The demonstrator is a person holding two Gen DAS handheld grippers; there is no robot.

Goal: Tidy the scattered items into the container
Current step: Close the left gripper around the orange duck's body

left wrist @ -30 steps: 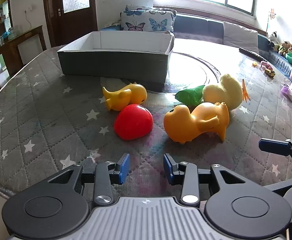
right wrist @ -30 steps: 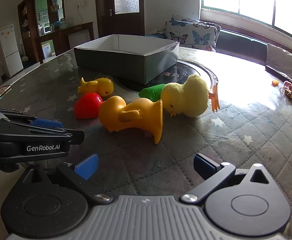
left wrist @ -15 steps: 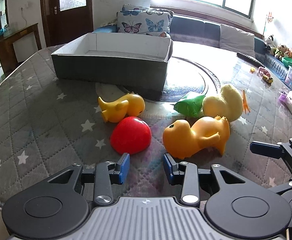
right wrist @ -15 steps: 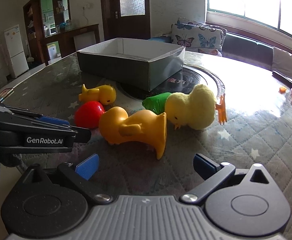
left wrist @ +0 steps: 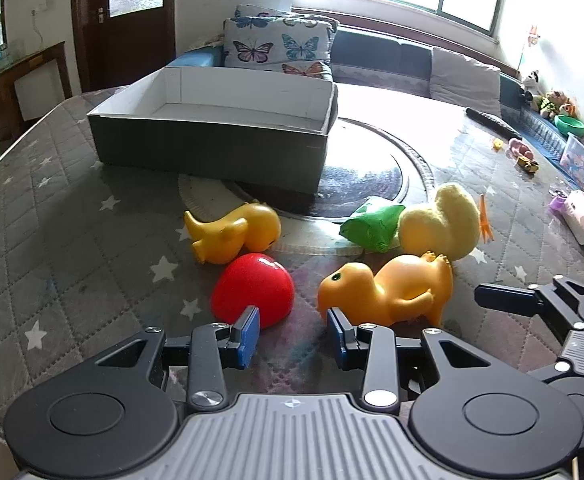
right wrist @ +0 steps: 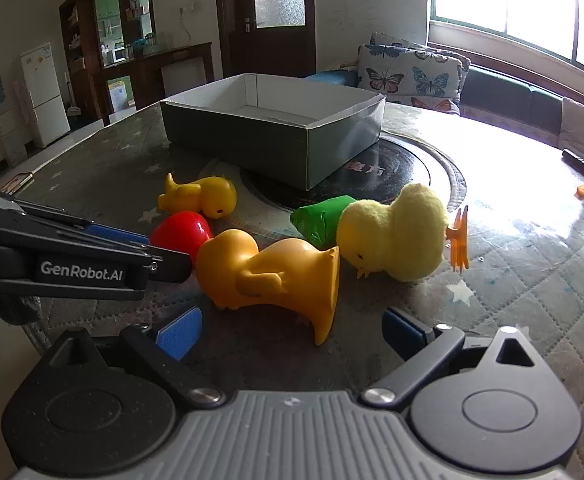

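Note:
An empty grey box (left wrist: 212, 140) (right wrist: 276, 136) stands on the table. In front of it lie a small yellow rubber duck (left wrist: 234, 234) (right wrist: 202, 196), a red toy (left wrist: 254, 290) (right wrist: 182, 232), a large orange duck (left wrist: 391, 290) (right wrist: 268, 272), a green toy (left wrist: 371, 226) (right wrist: 321, 218) and a plush yellow chick (left wrist: 439, 220) (right wrist: 395, 232). My left gripper (left wrist: 293, 336) is open, just short of the red toy and the orange duck's head. My right gripper (right wrist: 292, 330) is open wide, just behind the orange duck.
The round table has a grey quilted star cover (left wrist: 64, 220) and a dark glass turntable (left wrist: 363, 172). Small toys and a plastic tub (left wrist: 583, 164) lie at the far right edge. A sofa with butterfly cushions (left wrist: 280, 46) stands behind.
Both grippers have moved forward toward the toys. The left gripper's fingertips now reach the red toy and the orange duck. No toy has moved.

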